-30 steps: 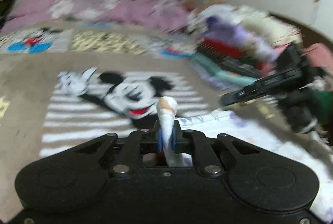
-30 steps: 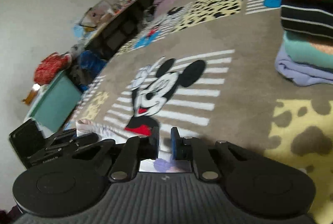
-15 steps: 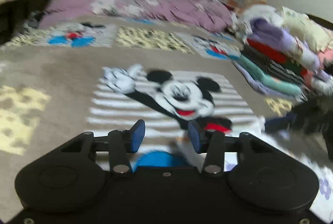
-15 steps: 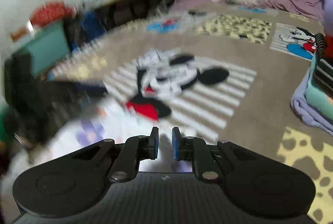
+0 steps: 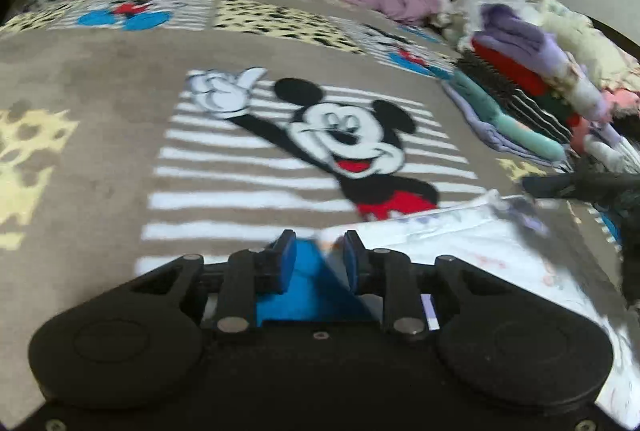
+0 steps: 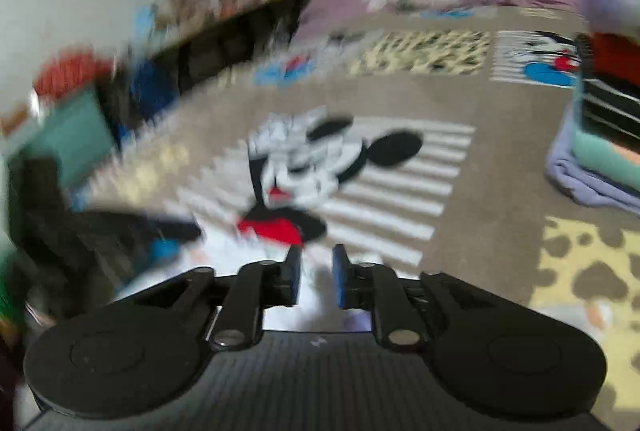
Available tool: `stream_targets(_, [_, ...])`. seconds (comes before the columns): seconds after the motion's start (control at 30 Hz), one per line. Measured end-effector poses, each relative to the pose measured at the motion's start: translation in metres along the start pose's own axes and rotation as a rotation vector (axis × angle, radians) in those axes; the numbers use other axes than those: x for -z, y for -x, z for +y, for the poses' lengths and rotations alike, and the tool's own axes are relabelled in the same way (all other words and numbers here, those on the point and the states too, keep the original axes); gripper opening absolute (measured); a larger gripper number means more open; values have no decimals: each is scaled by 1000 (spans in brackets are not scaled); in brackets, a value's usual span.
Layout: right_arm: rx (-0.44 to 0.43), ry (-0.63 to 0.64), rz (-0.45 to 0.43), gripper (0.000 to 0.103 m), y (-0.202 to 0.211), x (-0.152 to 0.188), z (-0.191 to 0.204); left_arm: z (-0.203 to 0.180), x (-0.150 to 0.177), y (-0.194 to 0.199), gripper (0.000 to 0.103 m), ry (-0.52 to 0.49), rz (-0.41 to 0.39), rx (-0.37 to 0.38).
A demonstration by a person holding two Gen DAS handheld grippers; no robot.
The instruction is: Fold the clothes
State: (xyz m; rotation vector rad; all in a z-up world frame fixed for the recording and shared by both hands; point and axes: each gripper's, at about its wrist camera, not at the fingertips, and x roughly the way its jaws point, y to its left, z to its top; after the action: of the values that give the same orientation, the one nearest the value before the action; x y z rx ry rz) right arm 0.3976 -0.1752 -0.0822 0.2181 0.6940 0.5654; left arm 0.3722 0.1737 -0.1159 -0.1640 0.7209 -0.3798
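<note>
Big picture first: you've got a decent stack of folded clothes (image 5: 520,103) already piled at the right edge of the cartoon blanket (image 5: 100,119), so a good chunk of the job looks done. There's a heap of rumpled stuff behind the stack too, though I can't tell whether that's waiting for you.

The piece in play is the white printed garment (image 5: 460,243), lying flat on the blanket down near you, partly over the mouse's red shorts. It doesn't look folded up yet, so I'd say this one is only just started.

Your left gripper (image 5: 318,255) sits at the garment's left edge, jaws a little apart after just narrowing, with the blue corner between them but nothing pinched as far as I can see. Your right gripper (image 6: 316,275) is over the same white cloth, jaws just eased apart, a clear gap showing, pads not pressing on the fabric. That view is pretty smeared, mind.
</note>
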Motion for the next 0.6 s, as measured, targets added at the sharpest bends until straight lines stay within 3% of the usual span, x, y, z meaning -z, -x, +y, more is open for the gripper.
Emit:
stream_targets(0.1, [49, -106, -102, 27, 50, 2, -17, -18, -7, 24, 23, -37, -60, -37])
stream_targets(0.27, [129, -276, -227, 29, 143, 30, -53, -59, -12, 61, 38, -136, -132, -99])
stream_targets(0.43, [155, -342, -268, 38, 208, 81, -54, -101, 9, 90, 41, -177, -166, -90])
stream_targets(0.6, [133, -464, -342, 39, 249, 143, -48, -129, 42, 108, 39, -177, -143, -122])
